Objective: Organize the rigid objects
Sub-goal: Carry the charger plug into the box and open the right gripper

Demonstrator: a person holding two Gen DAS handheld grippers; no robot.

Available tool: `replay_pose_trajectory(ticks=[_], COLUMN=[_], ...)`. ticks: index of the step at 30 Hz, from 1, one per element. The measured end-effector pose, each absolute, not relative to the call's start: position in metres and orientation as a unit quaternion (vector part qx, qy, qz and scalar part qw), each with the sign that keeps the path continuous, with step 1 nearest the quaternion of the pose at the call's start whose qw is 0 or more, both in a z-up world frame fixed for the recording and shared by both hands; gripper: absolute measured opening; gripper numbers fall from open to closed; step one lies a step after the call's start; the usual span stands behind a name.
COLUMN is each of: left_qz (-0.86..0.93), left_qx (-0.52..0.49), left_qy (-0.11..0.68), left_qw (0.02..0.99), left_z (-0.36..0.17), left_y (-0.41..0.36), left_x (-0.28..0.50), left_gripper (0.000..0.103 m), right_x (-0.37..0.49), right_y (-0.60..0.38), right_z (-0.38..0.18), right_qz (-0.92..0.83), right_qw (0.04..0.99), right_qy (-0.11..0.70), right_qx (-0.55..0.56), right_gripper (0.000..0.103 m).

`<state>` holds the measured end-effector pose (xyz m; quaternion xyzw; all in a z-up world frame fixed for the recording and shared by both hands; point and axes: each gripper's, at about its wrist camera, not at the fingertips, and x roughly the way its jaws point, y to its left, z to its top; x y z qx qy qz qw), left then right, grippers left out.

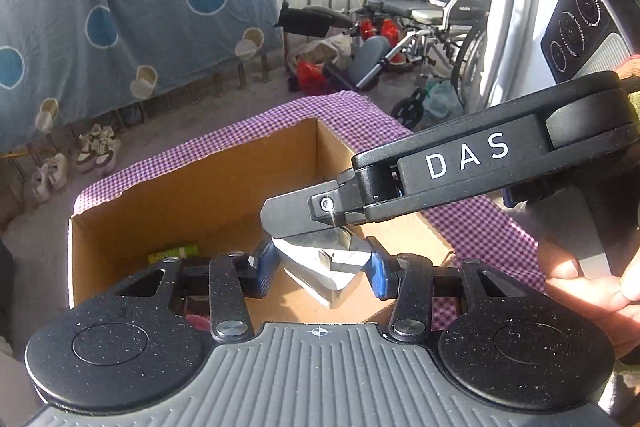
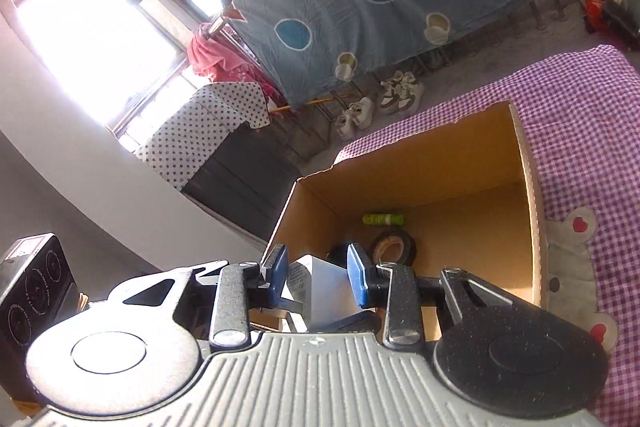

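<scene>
- The left gripper (image 1: 323,269) has two blue pads (image 1: 267,269), only a little way apart, w/ a shiny silver metal block (image 1: 328,275) squeezed between them
- The right gripper (image 2: 318,277) also has blue pads (image 2: 357,275), close together, pinching a white boxy thing w/ small print on its side (image 2: 316,287) (looks like a plug or charger, can't tell for sure)
- In the left wrist view the right gripper's black arm w/ "DAS" in white letters (image 1: 466,157) comes in from the right, and its black tip sits right on top of the silver block (so both grippers seem to meet at the same spot)
- A person's fingers (image 1: 588,287) show at the right edge, low in that view
- Both held things hang above an open brown cardboard box (image 1: 200,187)
- The box stands on a purple and white checked cloth (image 2: 580,131) w/ a white bear patch w/ red hearts (image 2: 576,259)
- Inside the box, at the back, lies a small green tube (image 2: 383,219); in front of it lies a dark roll of tape (image 2: 394,247)
- Something pink (image 1: 198,321) peeks out in the box's near left corner, too hidden to name
- Behind: a big blue sheet w/ circles and red triangles (image 1: 132,15), white sneakers on the floor (image 1: 98,147) and a wheelchair (image 1: 432,15)
</scene>
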<state>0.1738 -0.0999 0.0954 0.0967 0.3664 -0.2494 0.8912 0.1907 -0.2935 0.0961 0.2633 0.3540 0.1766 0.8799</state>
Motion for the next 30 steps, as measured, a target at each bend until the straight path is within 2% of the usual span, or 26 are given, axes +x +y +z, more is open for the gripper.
replay_pose_trajectory(ticks=[10,23,28,30], left_qz=[-0.203,-0.170,-0.171,-0.170], left_qx=[0.010,0.043,0.032,0.034], left_qy=[0.474,0.494,0.502,0.500], left_qw=[0.857,0.852,0.847,0.849], left_z=[0.042,0.018,0.020,0.024], left_y=[-0.083,-0.087,-0.085,-0.085], left_x=[0.275,0.302,0.305,0.302], left_gripper=[0.045,0.045,0.050,0.057], right_x=[0.309,0.351,0.351,0.348], right_y=[-0.289,-0.282,-0.280,-0.279], right_z=[0.048,0.019,0.019,0.024], right_qz=[0.143,0.140,0.142,0.144], right_qw=[0.847,0.839,0.842,0.848], right_qy=[0.455,0.481,0.477,0.467], right_qx=[0.235,0.212,0.208,0.204], right_gripper=[0.036,0.036,0.036,0.036])
